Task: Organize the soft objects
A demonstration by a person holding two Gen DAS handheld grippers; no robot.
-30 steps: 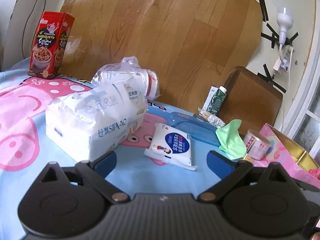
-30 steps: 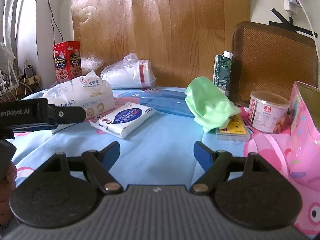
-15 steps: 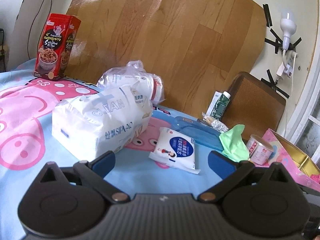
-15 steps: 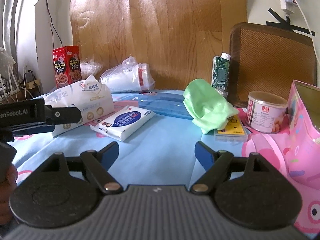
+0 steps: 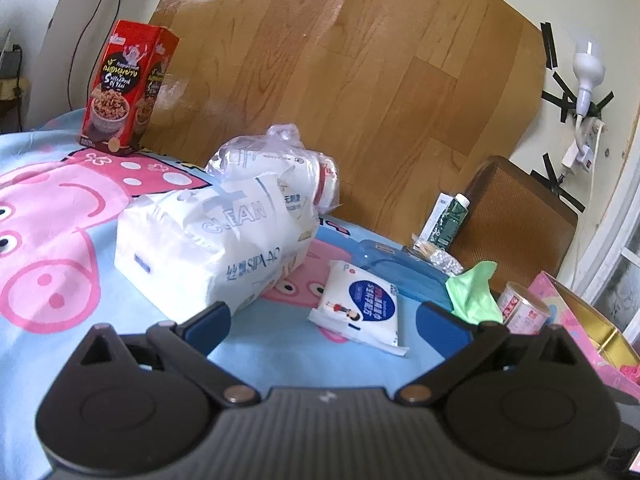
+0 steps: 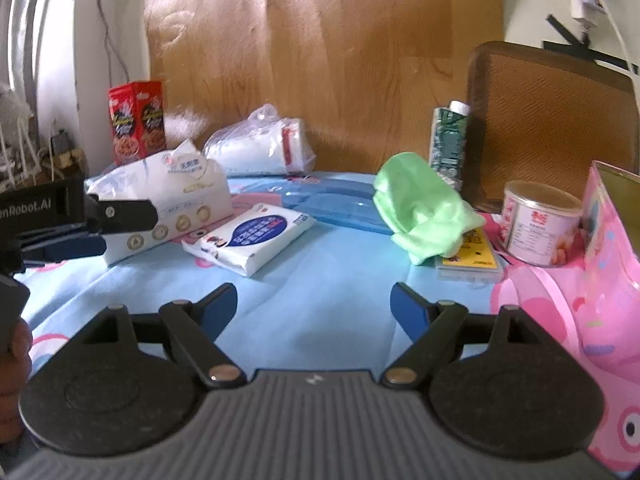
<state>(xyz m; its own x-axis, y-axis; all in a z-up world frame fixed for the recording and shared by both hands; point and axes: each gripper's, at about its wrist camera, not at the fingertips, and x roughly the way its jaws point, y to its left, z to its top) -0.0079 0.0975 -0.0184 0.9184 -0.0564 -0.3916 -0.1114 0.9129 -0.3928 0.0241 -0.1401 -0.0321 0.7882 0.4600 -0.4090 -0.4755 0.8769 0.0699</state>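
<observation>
Biggest thing on the worktop (image 6: pixel 320 312) is the large tissue pack (image 5: pixel 212 244). Just right of it lies the small wipes pack (image 5: pixel 360 308), and further right the green cloth (image 6: pixel 424 208) is draped over a yellow box. Left tool (image 5: pixel 322 322) and right tool (image 6: pixel 314 306) are both spread wide, gripping nothing.

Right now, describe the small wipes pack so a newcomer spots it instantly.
On the blue cartoon tablecloth, find the big white tissue pack. The small wipes pack lies flat just right of it, left of the green cloth. Only it carries a dark blue label.
</observation>
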